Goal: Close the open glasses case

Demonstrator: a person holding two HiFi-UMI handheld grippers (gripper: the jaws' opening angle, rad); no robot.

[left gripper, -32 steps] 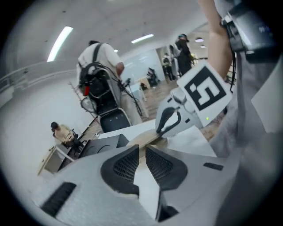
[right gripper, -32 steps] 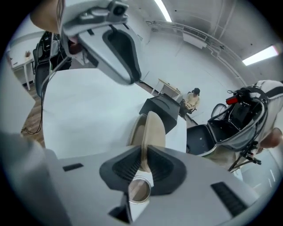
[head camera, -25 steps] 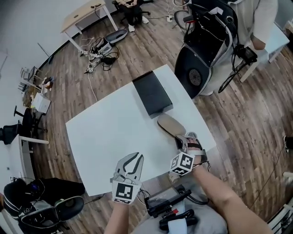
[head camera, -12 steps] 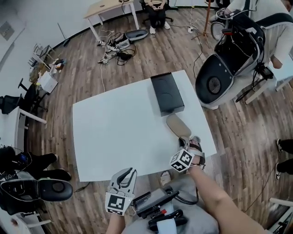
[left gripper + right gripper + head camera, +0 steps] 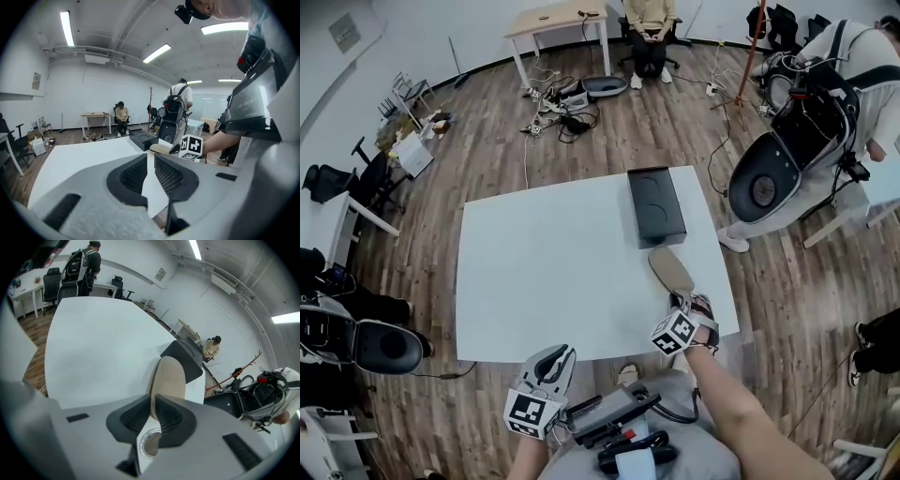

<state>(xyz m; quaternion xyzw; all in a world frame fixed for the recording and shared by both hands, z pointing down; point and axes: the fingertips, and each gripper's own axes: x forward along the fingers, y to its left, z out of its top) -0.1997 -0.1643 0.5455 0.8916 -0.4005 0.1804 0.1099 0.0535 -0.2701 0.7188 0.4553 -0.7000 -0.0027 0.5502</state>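
Step, as judged: steadying the case for closing; right gripper clamped on the near end of the tan glasses case, at 4 o'clock on the table; left gripper at the 6 o'clock edge, jaws narrowly apart, empty; lid state unclear; next: left crosses to press the lid down.

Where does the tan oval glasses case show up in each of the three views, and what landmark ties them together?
Head view: the tan oval glasses case lies near the white table's right edge, just ahead of the right gripper.
Left gripper view: small, right of centre, beyond the jaws.
Right gripper view: centre, its near end pinched between the jaws.
Shared landmark: the black rectangular box just beyond the case in every view.
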